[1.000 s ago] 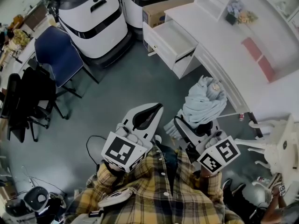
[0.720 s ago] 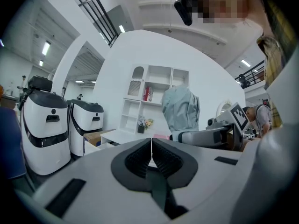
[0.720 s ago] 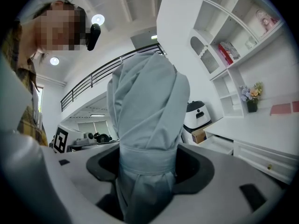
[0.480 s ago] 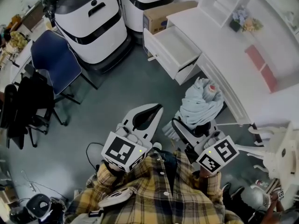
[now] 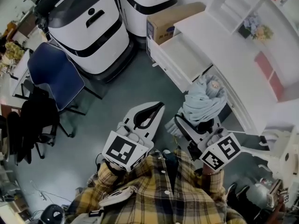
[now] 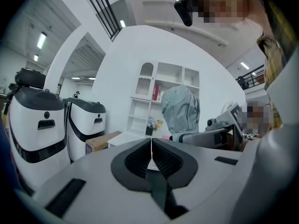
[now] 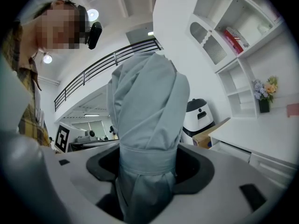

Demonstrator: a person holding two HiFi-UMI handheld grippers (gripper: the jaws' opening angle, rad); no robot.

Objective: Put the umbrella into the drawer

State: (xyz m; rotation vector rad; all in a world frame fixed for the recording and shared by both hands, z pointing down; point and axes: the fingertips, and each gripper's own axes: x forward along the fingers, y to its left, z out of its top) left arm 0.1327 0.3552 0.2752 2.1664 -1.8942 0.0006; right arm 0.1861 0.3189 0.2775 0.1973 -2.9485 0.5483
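The folded pale blue-grey umbrella (image 5: 202, 102) stands upright in my right gripper (image 5: 197, 125), whose jaws are shut round its strapped lower part; in the right gripper view the umbrella (image 7: 147, 125) fills the middle. My left gripper (image 5: 148, 116) is held beside it, shut and empty, its pads (image 6: 140, 158) pressed together. The white drawer (image 5: 183, 56) stands pulled open from the white desk (image 5: 219, 36), ahead and slightly right of both grippers, some way off. Nothing shows inside the drawer.
Two large white-and-black machines (image 5: 91, 24) stand at the back left, with a cardboard box (image 5: 172, 17) beside the drawer. A blue chair (image 5: 55, 73) and a dark chair (image 5: 35, 120) are at the left. White shelves (image 5: 233, 3) hold flowers and books. Grey floor (image 5: 131, 87) lies between.
The head view has shifted: the drawer and desk now sit a little further right and higher in the picture. Both grippers and the umbrella keep their places.
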